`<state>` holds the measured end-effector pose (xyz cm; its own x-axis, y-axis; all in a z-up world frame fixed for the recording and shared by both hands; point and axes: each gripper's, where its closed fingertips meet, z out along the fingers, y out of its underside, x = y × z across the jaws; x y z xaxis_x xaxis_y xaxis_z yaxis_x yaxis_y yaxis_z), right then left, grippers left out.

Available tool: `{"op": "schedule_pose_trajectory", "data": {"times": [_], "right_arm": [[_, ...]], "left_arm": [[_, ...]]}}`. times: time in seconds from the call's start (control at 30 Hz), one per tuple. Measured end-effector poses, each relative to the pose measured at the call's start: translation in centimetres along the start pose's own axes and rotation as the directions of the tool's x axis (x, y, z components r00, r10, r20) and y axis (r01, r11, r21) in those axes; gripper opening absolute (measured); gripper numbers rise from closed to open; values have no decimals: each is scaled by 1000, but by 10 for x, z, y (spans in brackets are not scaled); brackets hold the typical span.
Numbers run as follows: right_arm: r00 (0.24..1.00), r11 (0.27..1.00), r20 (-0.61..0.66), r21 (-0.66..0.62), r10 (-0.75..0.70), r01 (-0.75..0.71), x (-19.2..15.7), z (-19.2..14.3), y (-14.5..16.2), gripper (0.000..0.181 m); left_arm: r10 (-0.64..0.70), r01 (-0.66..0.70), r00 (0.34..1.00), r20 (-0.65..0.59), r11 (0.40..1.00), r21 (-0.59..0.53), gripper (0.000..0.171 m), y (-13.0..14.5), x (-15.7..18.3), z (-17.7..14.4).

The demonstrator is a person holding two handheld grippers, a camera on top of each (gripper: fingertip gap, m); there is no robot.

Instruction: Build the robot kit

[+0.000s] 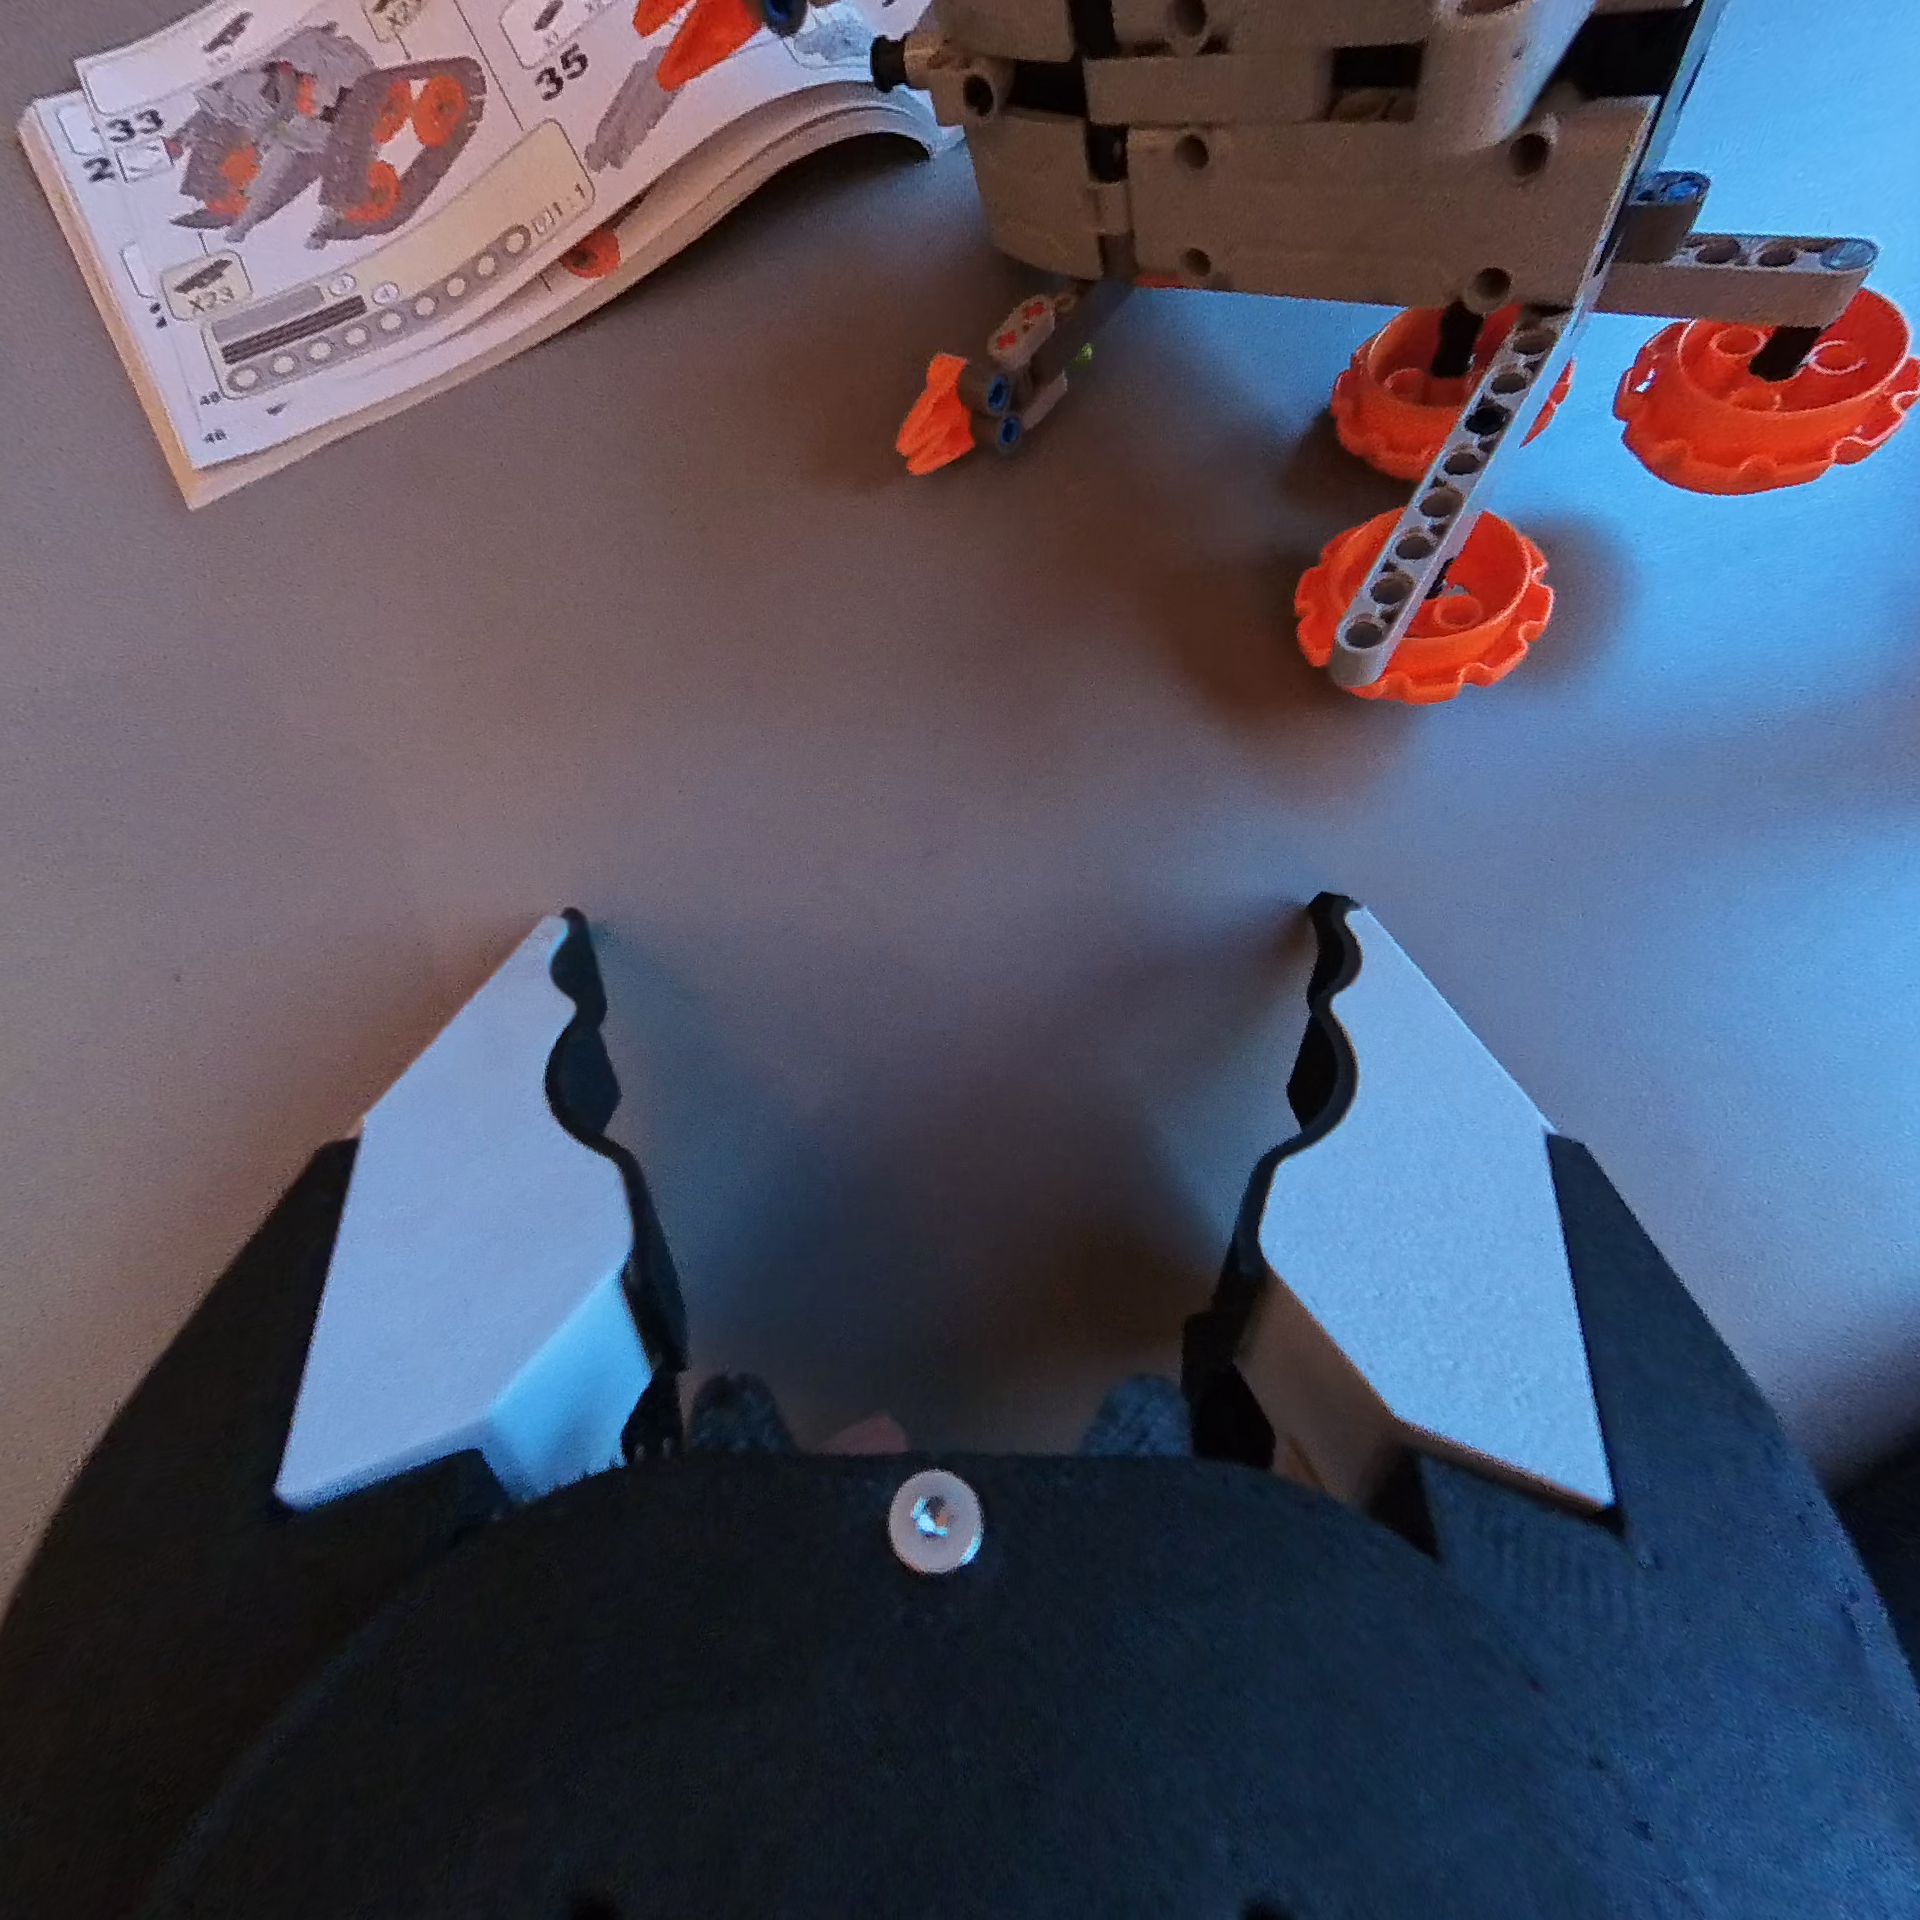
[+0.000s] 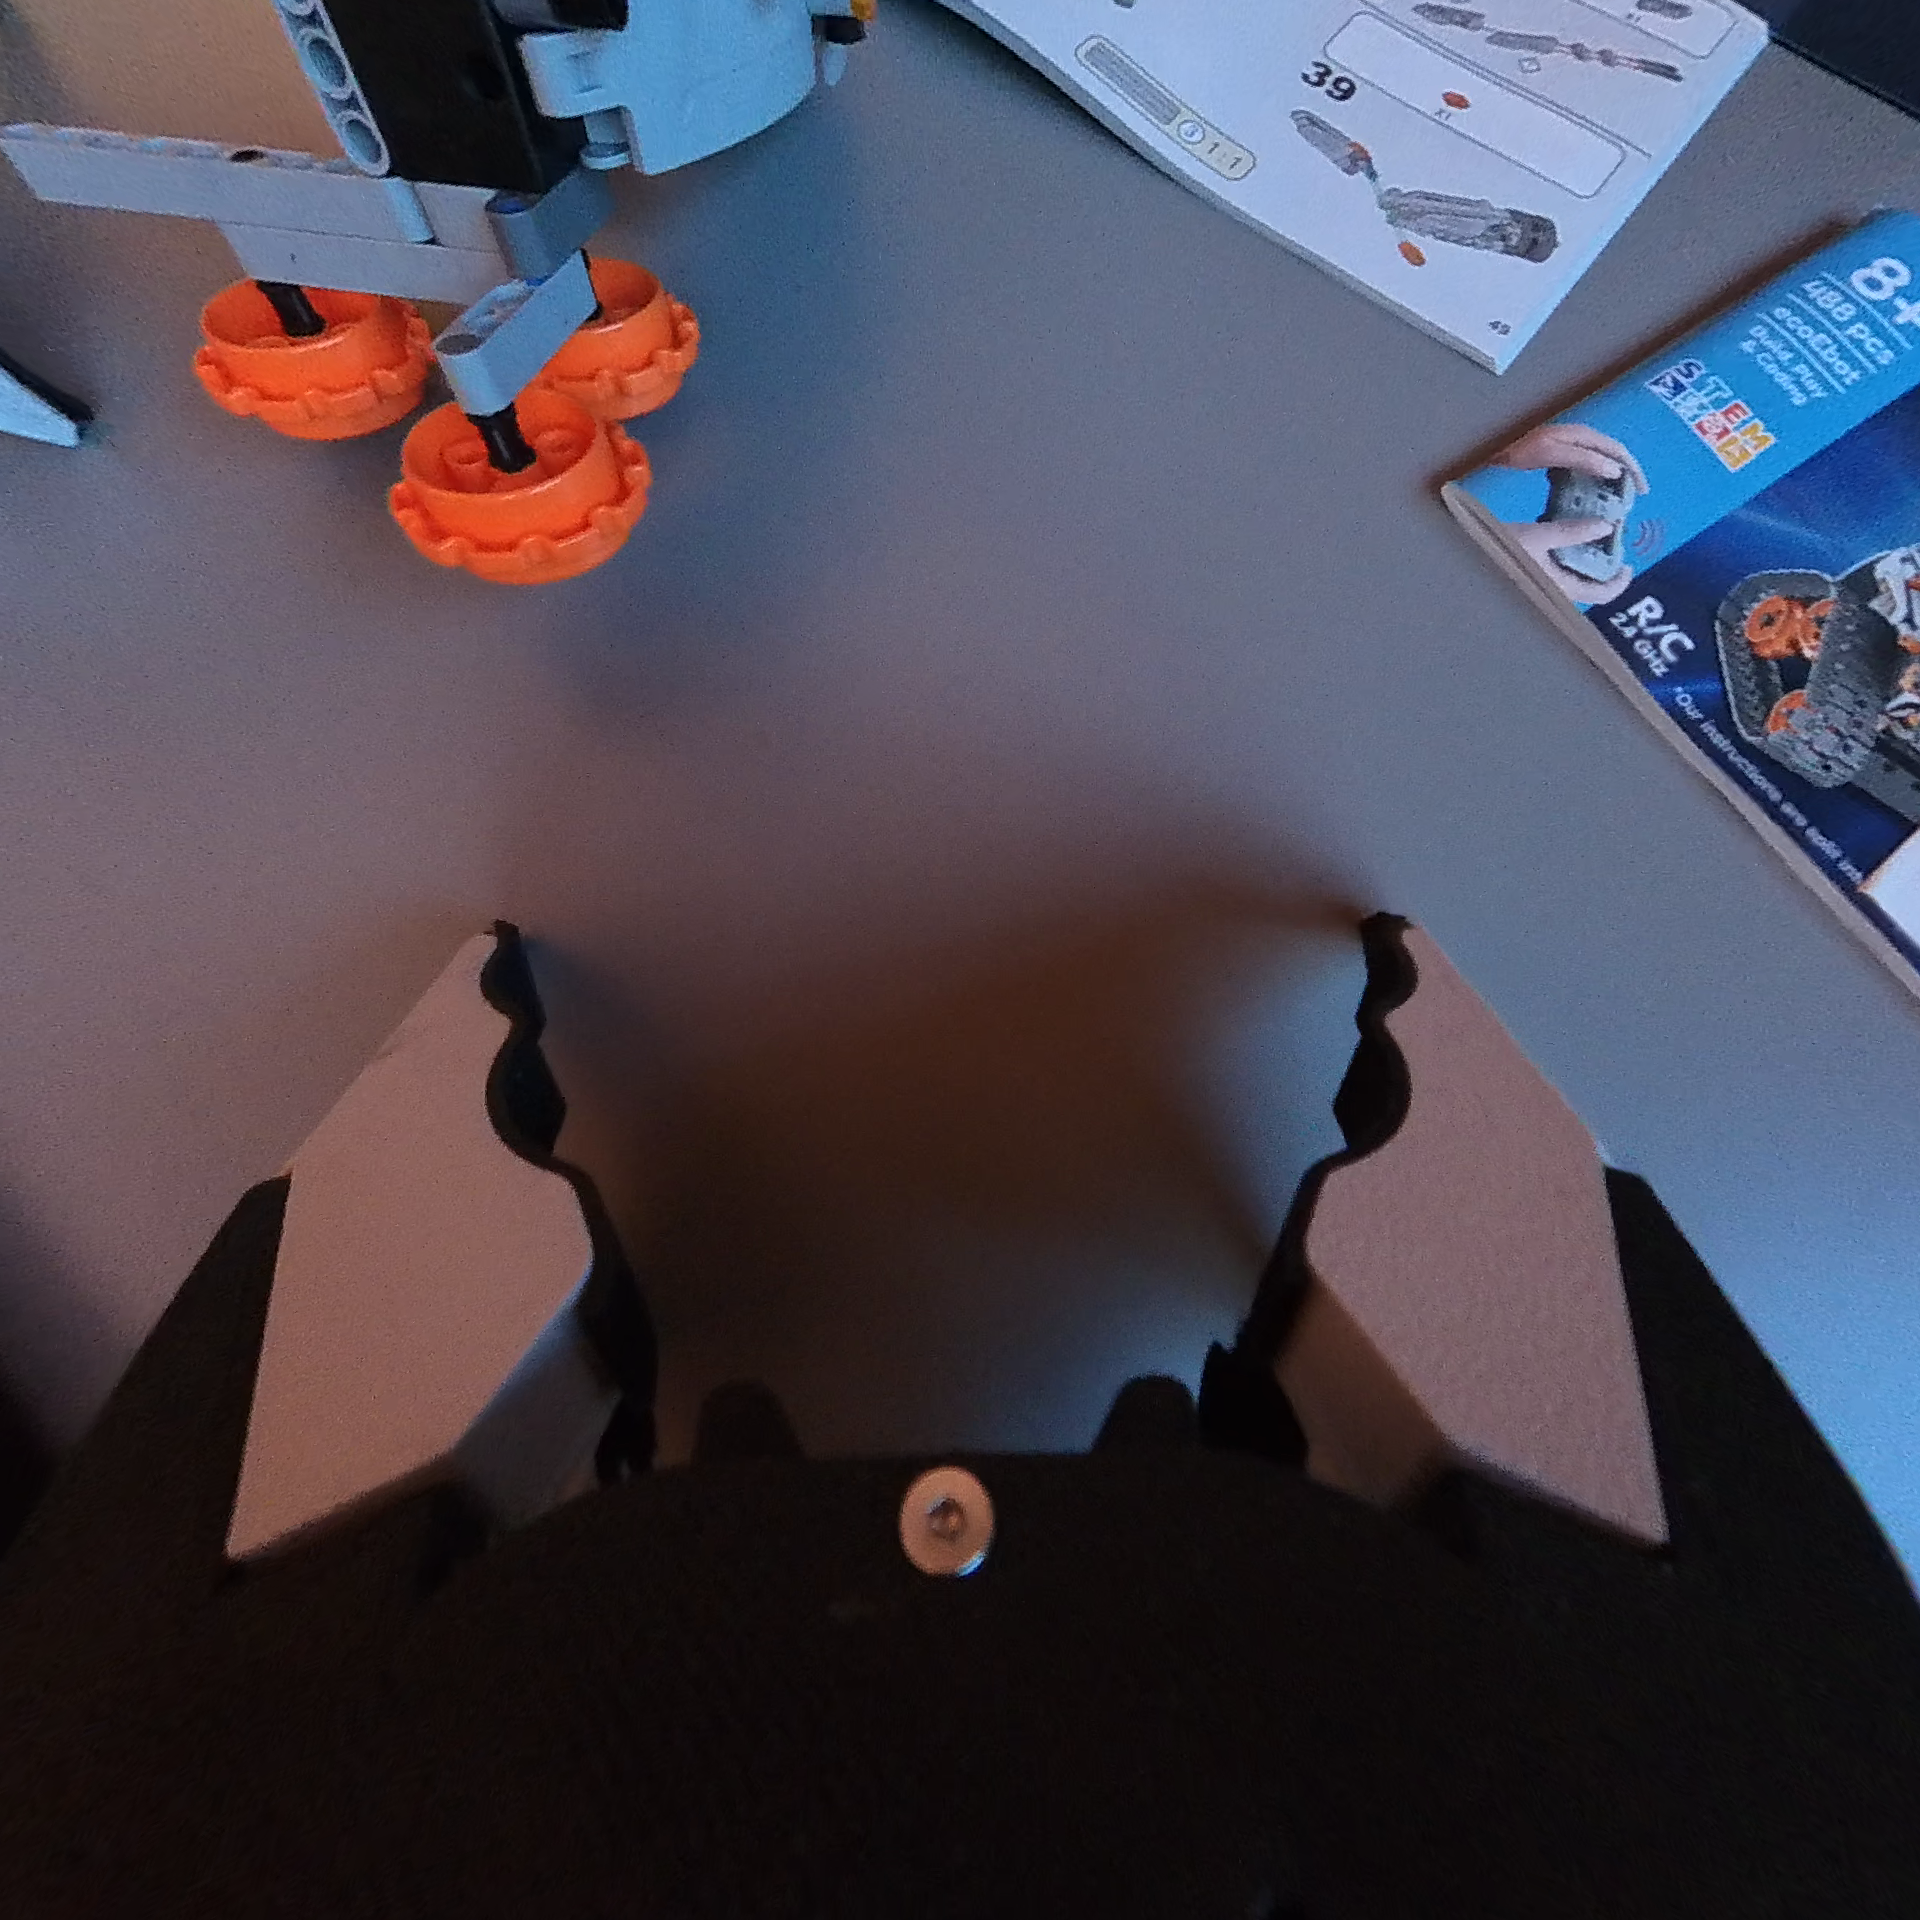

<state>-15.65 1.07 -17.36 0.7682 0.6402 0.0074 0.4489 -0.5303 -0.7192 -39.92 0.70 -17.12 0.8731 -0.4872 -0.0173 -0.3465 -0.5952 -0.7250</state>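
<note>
Grey brick model [image 1: 1299, 156]: upper part cut off by the top edge. Open instruction booklet [image 1: 312, 239]: far pages cropped. Blue-covered booklet [image 2: 1745, 582]: right portion out of frame, fine print possibly too blurred to resolve.

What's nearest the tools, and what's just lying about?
Nearest: grey brick model, its orange wheels, ahead of open, empty left tool and right tool.
Lying about: small loose assembly with orange tip, open instruction booklet, blue-covered booklet.
</note>
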Motion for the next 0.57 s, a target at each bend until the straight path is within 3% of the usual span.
{"op": "schedule_pose_trajectory", "data": {"times": [0.2, 0.37, 0.57], "right_arm": [[999, 1000, 38, 8, -5, 5, -5, -2, 0, 149], [999, 1000, 50, 1, -17, 17, -8, -1, 1, 153], [1000, 1000, 17, 4, -6, 6, -4, -1, 0, 149]], "left_arm": [[29, -29, 999, -27, 1000, -4, 138, -2, 1, 3], [-24, 25, 998, 52, 1000, -12, 149, 3, -10, 0], [-8, 8, 1000, 17, 1000, -19, 149, 5, -10, -2]]}}
